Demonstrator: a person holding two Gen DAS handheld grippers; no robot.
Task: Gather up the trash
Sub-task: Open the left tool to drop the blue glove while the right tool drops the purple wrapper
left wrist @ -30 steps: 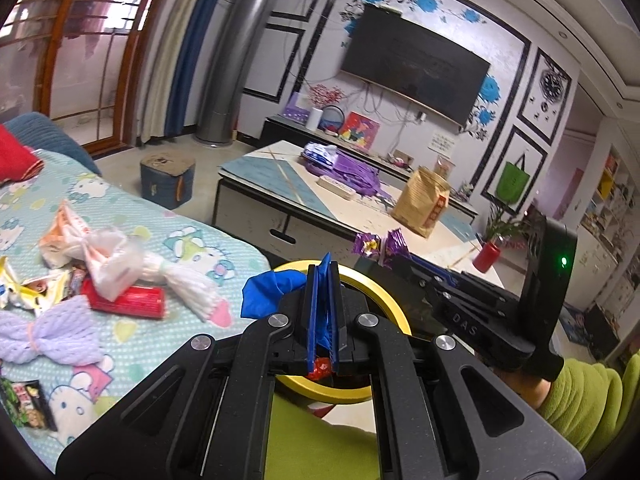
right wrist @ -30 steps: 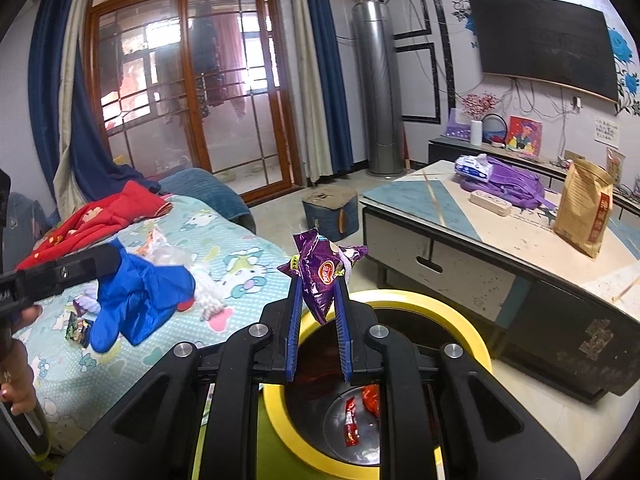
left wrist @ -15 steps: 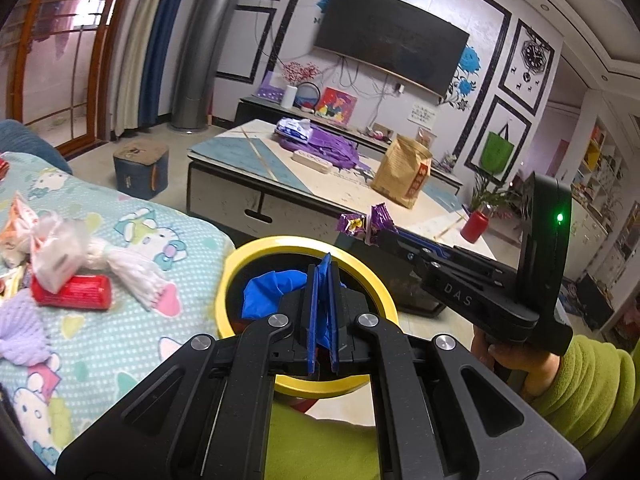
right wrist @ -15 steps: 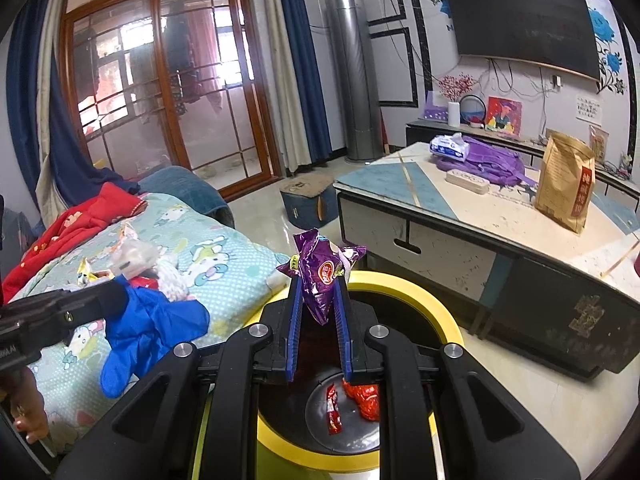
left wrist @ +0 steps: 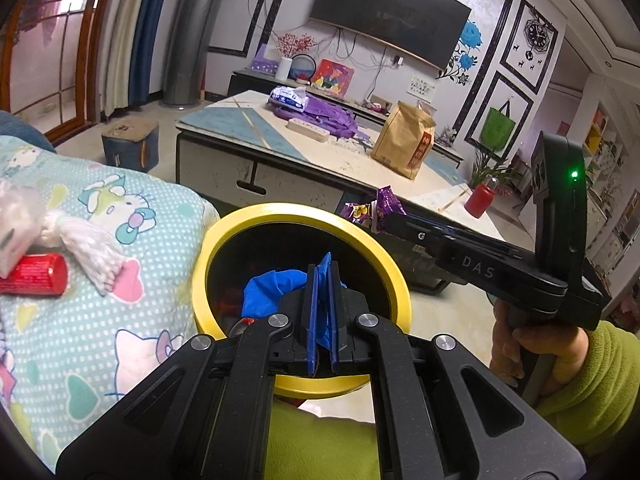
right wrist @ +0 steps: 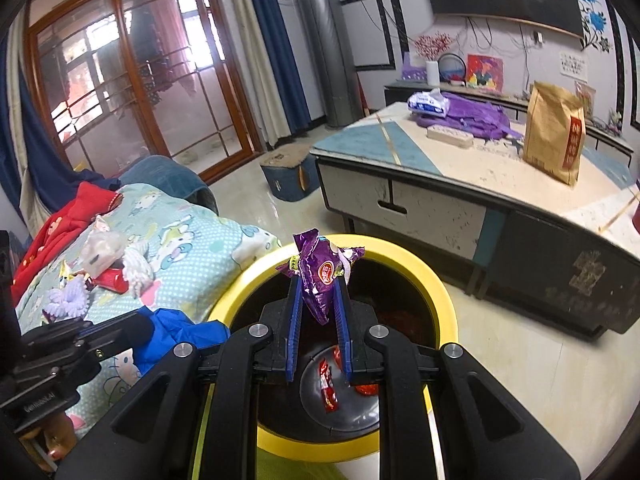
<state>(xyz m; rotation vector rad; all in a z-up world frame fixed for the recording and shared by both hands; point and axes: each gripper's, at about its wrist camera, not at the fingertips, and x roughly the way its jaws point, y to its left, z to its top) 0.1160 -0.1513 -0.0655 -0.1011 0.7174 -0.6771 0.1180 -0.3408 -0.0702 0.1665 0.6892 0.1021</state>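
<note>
You have brought both tools down and inward over the bin (left wrist: 301,390) since a second ago: its yellow rim, then only partly in view behind the left tool, now rings the fingertips in both wrist views, and the bedspread (left wrist: 120,280) has slid off to the left. In my judgement this puts both loads at the drop point, with release the only step left for this pair; neither item has been let go. Your left gripper (left wrist: 322,312) is pressed fully together, pinching the crumpled blue glove (left wrist: 272,290), which bulges out to the left of the pads over the bin's dark interior. Your right gripper (right wrist: 319,312) is nearly closed on the purple snack wrapper (right wrist: 320,276), whose torn top stands above the pads over the far rim. Red wrappers (right wrist: 326,386) already lie on the bin floor. Still uncollected on the bedspread: a red cylinder (left wrist: 34,274) and, just beside it, a white knotted bundle (left wrist: 86,248).
</note>
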